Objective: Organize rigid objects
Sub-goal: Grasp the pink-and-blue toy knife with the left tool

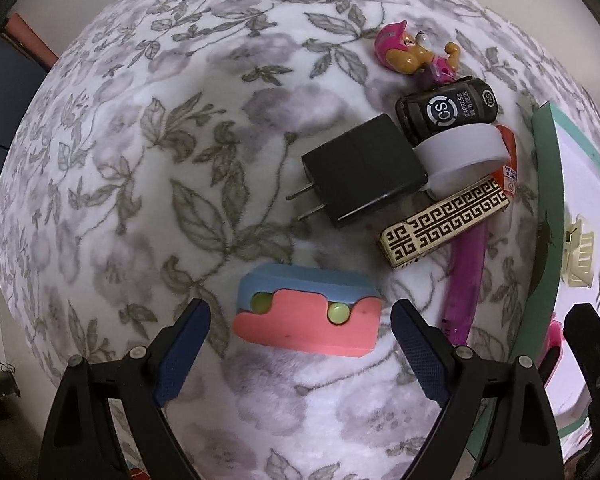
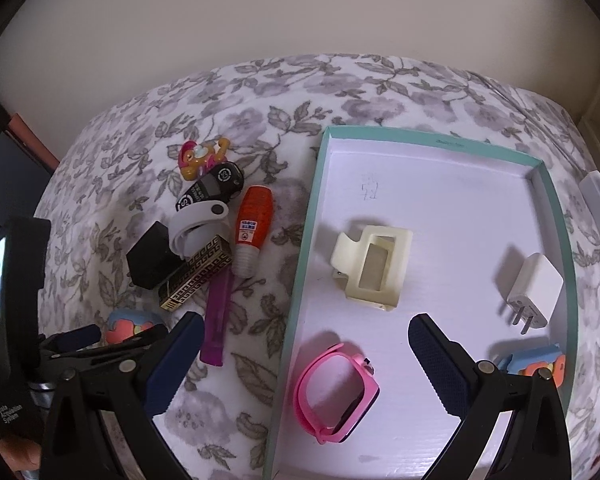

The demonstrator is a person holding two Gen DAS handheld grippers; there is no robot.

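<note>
Wide bare room is left on the flowered blanket [image 1: 148,168] to the left of the pink and blue block [image 1: 306,312]. The block is flanked by open space on both sides. Past it, the way is blocked by a tight heap: black plug [image 1: 364,170], patterned box [image 1: 444,226], purple stick [image 1: 466,280]. Free floor is seen in the middle of the tray [image 2: 440,208]

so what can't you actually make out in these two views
- Purple stick, left wrist view: its top end is hidden under the patterned box.
- Orange bottle, left wrist view: mostly covered by the white band.
- Blue and pink block, right wrist view: half hidden behind the left gripper.
- Second blue and pink block, right wrist view: partly behind the right gripper finger.
</note>
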